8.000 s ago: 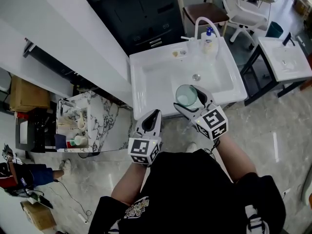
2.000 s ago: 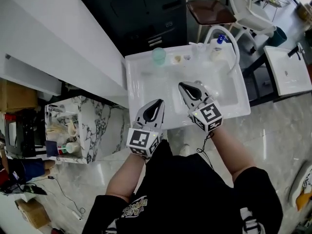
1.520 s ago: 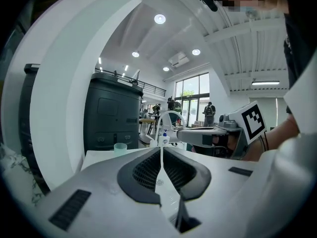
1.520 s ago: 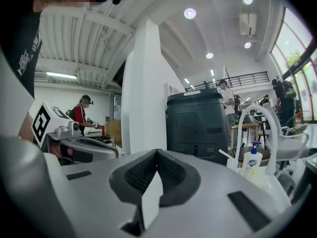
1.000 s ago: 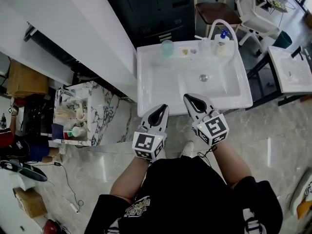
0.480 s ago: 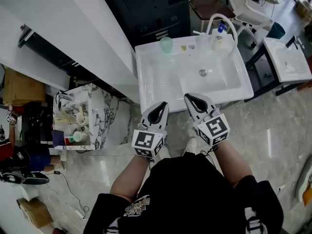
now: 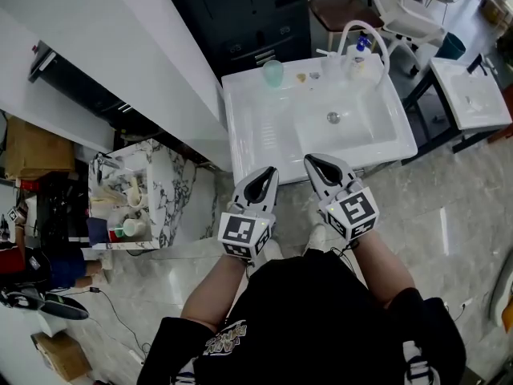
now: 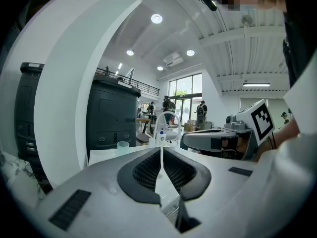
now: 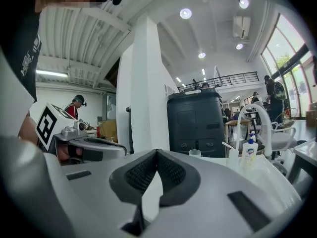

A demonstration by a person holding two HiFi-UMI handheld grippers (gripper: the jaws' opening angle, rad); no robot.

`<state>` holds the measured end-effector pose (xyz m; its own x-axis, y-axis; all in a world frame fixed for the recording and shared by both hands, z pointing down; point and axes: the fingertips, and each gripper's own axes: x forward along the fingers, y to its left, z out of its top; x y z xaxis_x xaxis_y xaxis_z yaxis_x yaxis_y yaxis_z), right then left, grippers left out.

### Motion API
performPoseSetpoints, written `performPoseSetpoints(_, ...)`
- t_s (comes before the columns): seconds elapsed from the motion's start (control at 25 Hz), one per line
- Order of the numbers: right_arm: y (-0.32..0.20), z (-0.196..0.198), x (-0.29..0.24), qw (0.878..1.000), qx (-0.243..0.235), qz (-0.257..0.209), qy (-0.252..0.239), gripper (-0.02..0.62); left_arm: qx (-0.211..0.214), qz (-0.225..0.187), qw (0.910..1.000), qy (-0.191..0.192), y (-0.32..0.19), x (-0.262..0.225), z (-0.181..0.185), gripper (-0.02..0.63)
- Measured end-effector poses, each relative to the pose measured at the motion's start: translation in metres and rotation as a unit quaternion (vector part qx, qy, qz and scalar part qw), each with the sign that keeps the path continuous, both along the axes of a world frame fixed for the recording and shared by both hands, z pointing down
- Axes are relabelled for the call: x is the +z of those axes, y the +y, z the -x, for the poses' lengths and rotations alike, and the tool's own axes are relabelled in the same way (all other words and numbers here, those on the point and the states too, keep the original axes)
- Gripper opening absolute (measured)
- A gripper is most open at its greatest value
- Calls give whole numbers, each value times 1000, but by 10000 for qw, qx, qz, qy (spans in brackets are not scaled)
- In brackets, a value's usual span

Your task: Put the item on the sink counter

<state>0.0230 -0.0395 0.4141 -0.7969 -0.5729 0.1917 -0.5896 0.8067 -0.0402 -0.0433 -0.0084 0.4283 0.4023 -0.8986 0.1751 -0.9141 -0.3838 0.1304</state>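
A: Where is the cup (image 7: 273, 72) sitting?
B: It's standing upright on the sink counter (image 7: 240, 83), far left corner. The task is looking done.
A: And the 2 grippers?
B: The left gripper (image 7: 267, 172) and right gripper (image 7: 311, 161) are hovering near the body, jaws pressed together, gripping nothing.

Left gripper (image 8: 161, 150) fills lower frame, grey shell, dark ribbed pads pressed together at tips, nothing between them. Beyond tips: white sink counter (image 8: 102, 154), pale green cup (image 8: 123, 147) upright on far left part. White arched faucet (image 8: 166, 112) further right, soap bottle (image 8: 161, 135) at its foot. Dark cabinet (image 8: 111, 118) behind counter. Broad white pillar (image 8: 64, 83) at left. Right gripper (image 8: 190, 139) at right, side-on, marker cube (image 8: 261, 120) behind it. Round ceiling lights overhead; people standing far off by windows.
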Motion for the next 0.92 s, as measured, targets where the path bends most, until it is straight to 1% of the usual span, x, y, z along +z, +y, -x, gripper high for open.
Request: performPoseSetpoints(0.92,8,-4,-6,10000,22,-52,-41,54,-2,-66,10000,24,6,-6,-5,26)
